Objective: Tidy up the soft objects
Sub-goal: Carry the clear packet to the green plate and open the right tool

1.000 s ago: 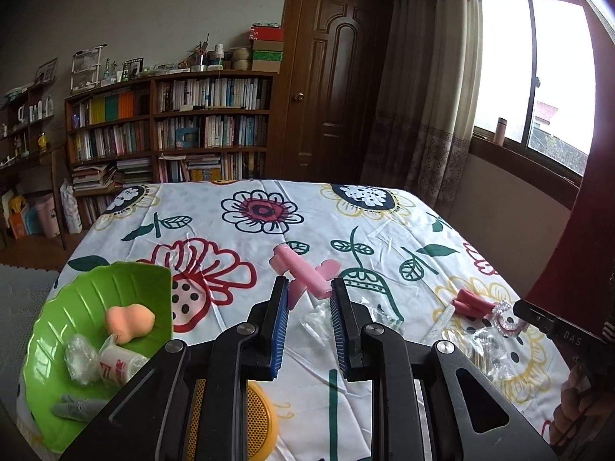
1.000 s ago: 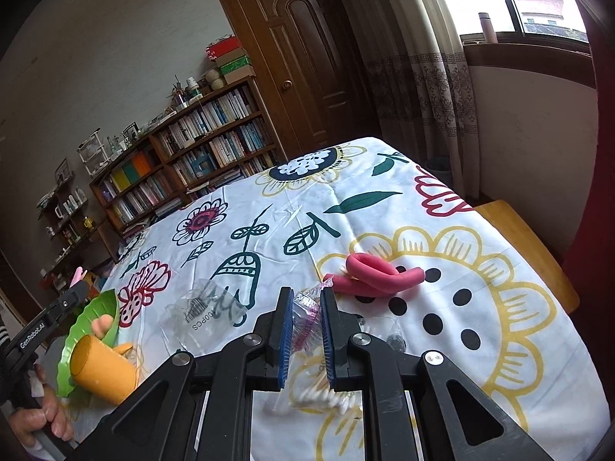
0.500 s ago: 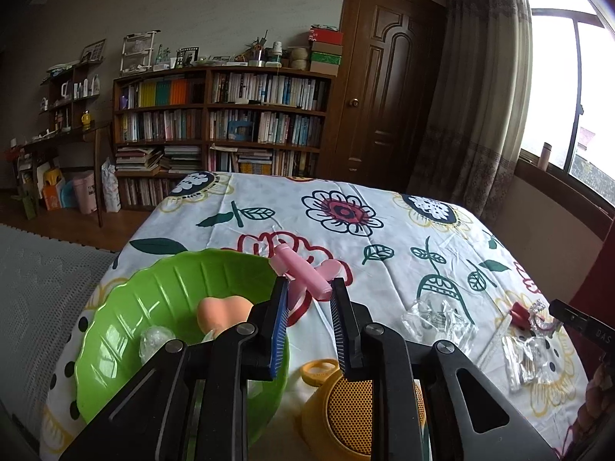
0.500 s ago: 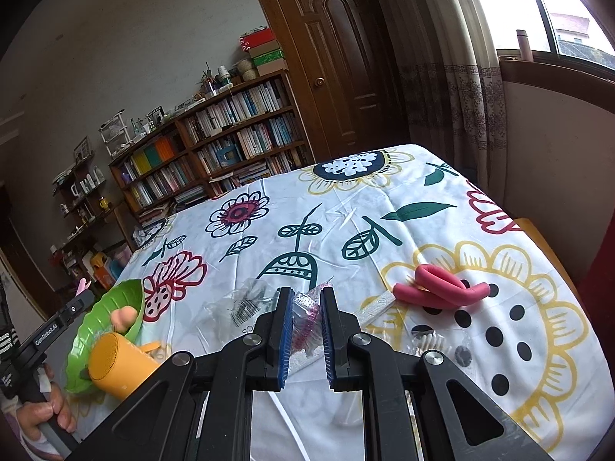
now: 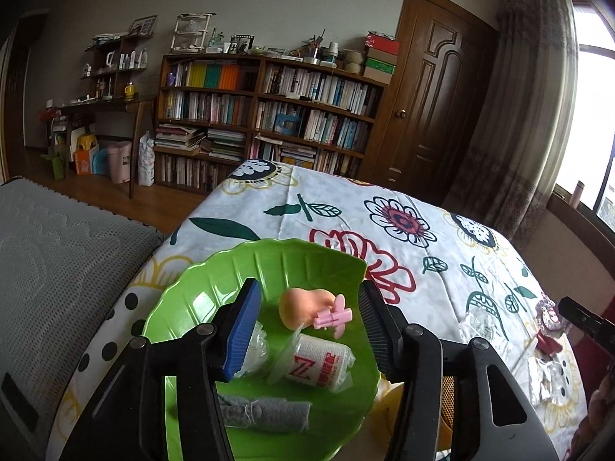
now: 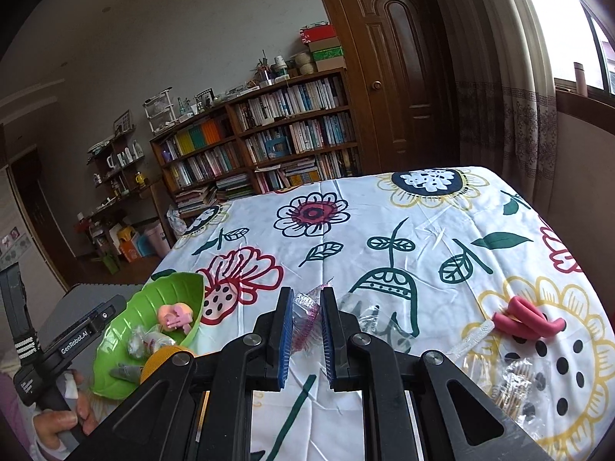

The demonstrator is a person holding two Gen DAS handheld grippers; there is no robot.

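Observation:
My left gripper (image 5: 309, 292) is open wide over the green leaf-shaped plate (image 5: 215, 269). Below its fingers a small pink soft piece (image 5: 333, 317) rests against a peach squishy lump (image 5: 298, 309). The plate also holds a white roll with a red Z (image 5: 324, 363), a grey cloth roll (image 5: 265, 411) and a clear-wrapped item (image 5: 256, 347). My right gripper (image 6: 306, 296) is shut on a clear packet with a pink-purple coil (image 6: 305, 317), held above the tablecloth to the right of the plate (image 6: 180, 282). A red foam twist (image 6: 528, 320) lies at the table's right.
An orange cup (image 6: 161, 359) lies on its side beside the plate. Clear plastic packets (image 6: 519, 384) lie near the red twist, another (image 6: 365, 313) just past my right fingers. A person's hand (image 6: 57, 418) holds the left gripper's handle. The table edge falls to a grey mat (image 5: 57, 269).
My left gripper swung left over the green plate, opened and let go of the pink piece, which now lies in the plate. My right gripper lifted and shifted left with the packet.

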